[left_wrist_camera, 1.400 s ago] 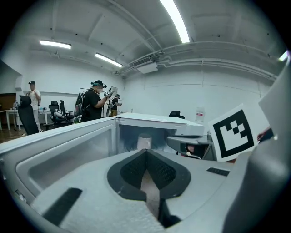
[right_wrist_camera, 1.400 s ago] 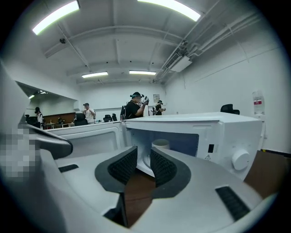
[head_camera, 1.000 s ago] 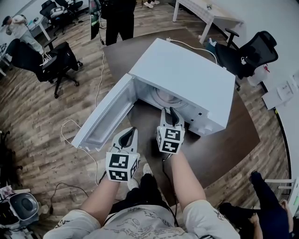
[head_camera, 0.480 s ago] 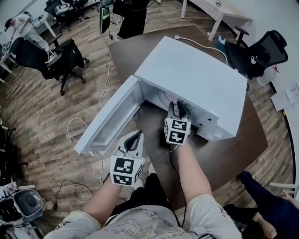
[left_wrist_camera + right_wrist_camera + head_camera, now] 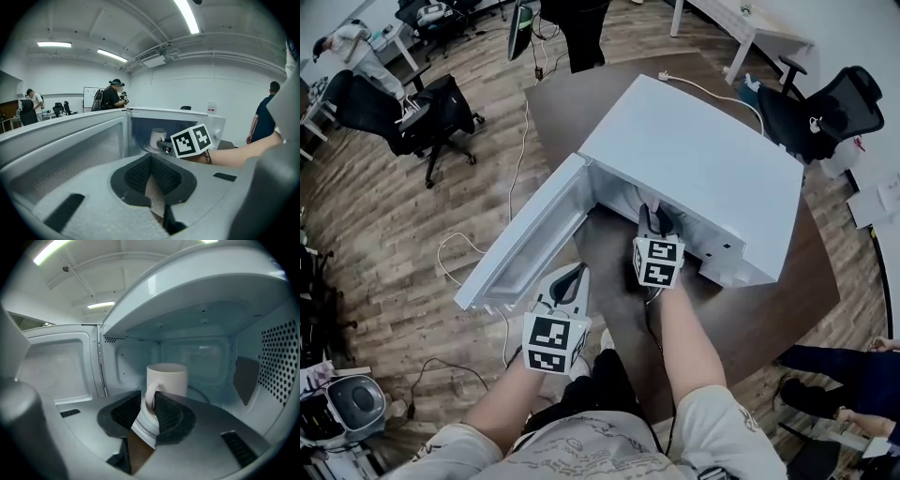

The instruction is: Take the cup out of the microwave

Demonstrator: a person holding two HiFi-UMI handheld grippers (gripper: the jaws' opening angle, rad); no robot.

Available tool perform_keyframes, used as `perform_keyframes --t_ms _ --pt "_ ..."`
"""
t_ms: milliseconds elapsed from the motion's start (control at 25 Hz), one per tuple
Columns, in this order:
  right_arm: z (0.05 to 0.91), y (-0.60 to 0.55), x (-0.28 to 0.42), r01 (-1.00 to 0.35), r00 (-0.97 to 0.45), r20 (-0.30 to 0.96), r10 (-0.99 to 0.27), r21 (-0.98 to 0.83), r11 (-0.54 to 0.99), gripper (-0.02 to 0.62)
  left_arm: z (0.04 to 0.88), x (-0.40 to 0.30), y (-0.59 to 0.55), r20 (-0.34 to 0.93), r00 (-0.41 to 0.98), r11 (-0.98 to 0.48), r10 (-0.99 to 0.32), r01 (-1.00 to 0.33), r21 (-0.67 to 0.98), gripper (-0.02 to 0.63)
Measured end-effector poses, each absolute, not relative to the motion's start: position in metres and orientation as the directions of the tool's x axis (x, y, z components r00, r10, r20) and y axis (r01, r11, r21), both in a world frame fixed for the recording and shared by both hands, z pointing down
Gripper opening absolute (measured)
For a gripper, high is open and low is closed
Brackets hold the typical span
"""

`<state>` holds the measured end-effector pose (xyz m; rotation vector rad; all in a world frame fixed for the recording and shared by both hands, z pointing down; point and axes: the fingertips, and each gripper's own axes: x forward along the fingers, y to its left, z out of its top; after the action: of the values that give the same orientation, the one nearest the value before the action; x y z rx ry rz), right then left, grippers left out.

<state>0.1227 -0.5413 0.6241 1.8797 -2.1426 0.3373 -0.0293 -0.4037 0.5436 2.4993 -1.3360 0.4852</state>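
White ceramic, by the look of it: the cup (image 5: pixel 167 380) stands upright on the turntable (image 5: pixel 213 397) inside the open microwave (image 5: pixel 703 159), with its handle (image 5: pixel 148 397) turned toward us. We judge it stiff, smooth and fairly light if empty, but breakable and glazed enough to slip. Whether it holds liquid we cannot see. The handle is the natural hold, and the right gripper (image 5: pixel 151 401) is clenched there, with 1 dark ribbed pad (image 5: pixel 169 414) on each side of the loop. So narrow a grip lets the cup swing, so we would draw it out level and slowly, clear of the door (image 5: pixel 525 253). The left gripper (image 5: pixel 151 171) hangs outside over the brown surface (image 5: pixel 750 319), its jaws drawn together on nothing. We read no brand or writing on the cup or the microwave. The gripper cubes (image 5: pixel 657 262) bear only black-and-white square markers.
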Motion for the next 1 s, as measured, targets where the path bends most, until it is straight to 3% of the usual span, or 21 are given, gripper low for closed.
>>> perform_keyframes --t_ms 1000 --pt "0.614 -0.550 0.084 -0.973 -0.193 0.271 -0.943 0.072 0.220 0.037 0.547 -0.046 -0.400 0.431 0.491 -0.515 -0.757 -0.855 0.070 0.014"
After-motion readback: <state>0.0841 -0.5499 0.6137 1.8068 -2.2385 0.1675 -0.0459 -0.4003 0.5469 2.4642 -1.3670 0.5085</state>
